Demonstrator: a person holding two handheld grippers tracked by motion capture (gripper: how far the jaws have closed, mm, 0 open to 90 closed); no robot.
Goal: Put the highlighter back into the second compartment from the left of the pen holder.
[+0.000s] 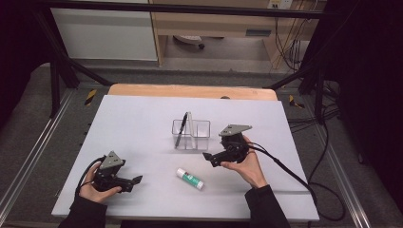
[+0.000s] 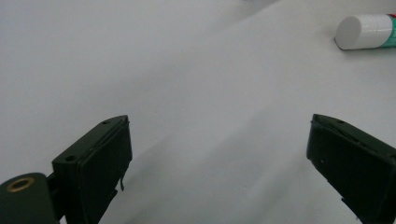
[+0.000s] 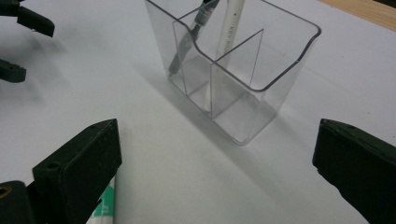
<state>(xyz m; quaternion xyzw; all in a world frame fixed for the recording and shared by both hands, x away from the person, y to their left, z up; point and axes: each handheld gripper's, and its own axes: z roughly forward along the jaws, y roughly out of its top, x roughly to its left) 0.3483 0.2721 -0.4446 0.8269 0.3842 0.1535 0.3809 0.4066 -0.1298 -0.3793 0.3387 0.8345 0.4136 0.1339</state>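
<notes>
Clear organizer (image 3: 261, 84) with black pen (image 3: 189, 37), white pen (image 3: 229, 28)

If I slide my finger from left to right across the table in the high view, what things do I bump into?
Left gripper → black pen leaning in the clear organizer → glue stick lying on the table → right gripper, jaws wide open with nothing between them.
</notes>
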